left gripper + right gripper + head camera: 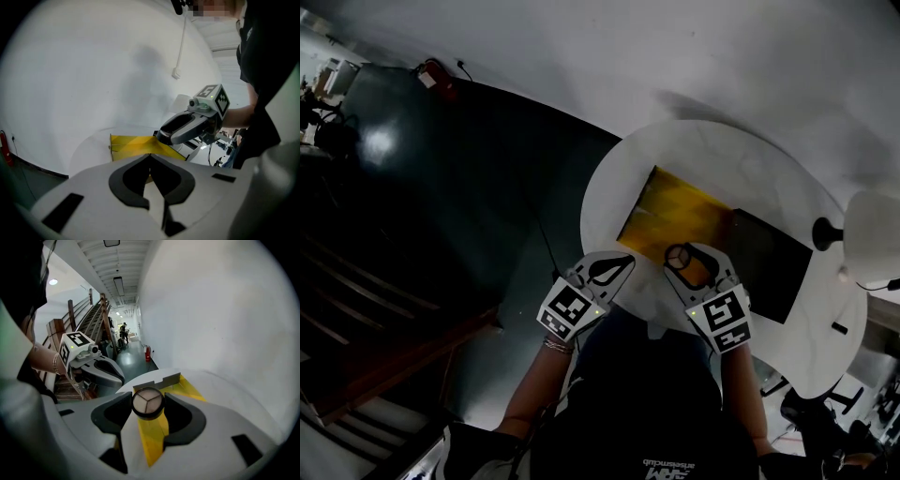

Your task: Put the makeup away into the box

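An open yellow box (675, 217) lies on the round white table (712, 150), its dark lid (769, 262) flat to the right. My right gripper (682, 255) is at the table's near edge, in front of the box, shut on a small round makeup compact (147, 402) with a dark rim and three tan sections. The right gripper view shows the yellow box (190, 385) just beyond the compact. My left gripper (611, 270) hovers beside it at the table's near-left edge, jaws shut with nothing between them. The left gripper view shows the box (131, 144) ahead and the right gripper (185, 127) alongside.
A white object with a black knob (827, 232) stands at the table's right edge. A white wall runs behind the table. Dark floor, a wooden staircase (384, 309) and a red fire extinguisher (436, 80) lie to the left.
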{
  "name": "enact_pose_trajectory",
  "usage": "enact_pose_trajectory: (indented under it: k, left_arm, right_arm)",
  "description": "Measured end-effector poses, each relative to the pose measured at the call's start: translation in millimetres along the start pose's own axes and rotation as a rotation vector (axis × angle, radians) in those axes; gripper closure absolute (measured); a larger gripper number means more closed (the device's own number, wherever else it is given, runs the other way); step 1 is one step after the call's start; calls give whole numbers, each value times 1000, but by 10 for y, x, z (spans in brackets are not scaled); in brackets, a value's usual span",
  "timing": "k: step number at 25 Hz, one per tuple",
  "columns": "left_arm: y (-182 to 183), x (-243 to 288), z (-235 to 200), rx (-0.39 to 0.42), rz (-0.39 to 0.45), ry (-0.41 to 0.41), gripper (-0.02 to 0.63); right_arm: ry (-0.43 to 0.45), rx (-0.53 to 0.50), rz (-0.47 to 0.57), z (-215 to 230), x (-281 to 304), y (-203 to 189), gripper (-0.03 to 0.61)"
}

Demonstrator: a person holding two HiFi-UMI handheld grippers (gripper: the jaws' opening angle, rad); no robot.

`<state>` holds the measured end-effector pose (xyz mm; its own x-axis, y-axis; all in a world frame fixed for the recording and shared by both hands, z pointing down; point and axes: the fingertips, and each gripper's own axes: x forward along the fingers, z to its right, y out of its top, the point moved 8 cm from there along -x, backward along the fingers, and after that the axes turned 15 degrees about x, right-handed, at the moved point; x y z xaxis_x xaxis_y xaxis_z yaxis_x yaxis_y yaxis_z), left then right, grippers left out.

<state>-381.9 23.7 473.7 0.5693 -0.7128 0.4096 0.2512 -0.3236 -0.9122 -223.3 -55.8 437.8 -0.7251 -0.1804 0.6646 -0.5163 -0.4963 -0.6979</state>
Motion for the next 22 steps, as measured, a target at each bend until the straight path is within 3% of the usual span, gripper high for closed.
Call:
enact_pose_trajectory:
  k: [22]
  left_arm:
    - [-561, -100, -821, -99, -95, 65, 597]
  right_arm:
    - [54, 86, -167, 124, 962, 86, 350]
